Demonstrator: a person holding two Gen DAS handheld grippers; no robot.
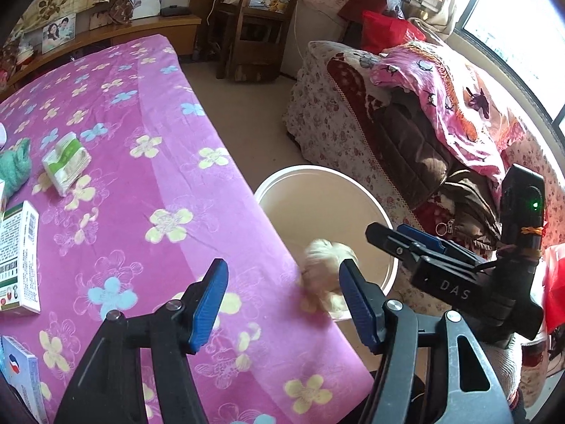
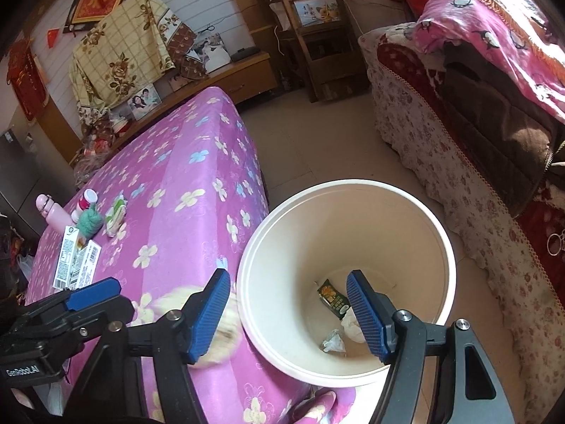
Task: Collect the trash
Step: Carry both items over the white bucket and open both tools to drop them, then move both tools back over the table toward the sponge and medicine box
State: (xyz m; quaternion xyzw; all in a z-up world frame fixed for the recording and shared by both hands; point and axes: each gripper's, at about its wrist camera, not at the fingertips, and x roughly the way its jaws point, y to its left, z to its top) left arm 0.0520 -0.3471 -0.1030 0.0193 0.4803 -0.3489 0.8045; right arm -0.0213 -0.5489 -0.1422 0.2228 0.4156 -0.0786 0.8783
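A blurred cream crumpled tissue (image 1: 326, 272) is at the pink table's edge, just beside the white bucket (image 1: 383, 212); it also shows in the right wrist view (image 2: 220, 332). My left gripper (image 1: 284, 304) is open, the tissue just ahead between its fingers. My right gripper (image 2: 287, 312) is open over the bucket (image 2: 448, 243), which holds a green wrapper (image 2: 333, 296) and crumpled paper (image 2: 333, 342). The right gripper also shows in the left wrist view (image 1: 399, 238).
On the pink flowered tablecloth (image 1: 141, 183) lie a tissue pack (image 1: 67, 162), a green knit item (image 1: 16, 168) and boxes (image 1: 19, 258). A pink bottle (image 2: 53, 212) stands at the far side. A covered sofa (image 1: 406, 113) is on the right.
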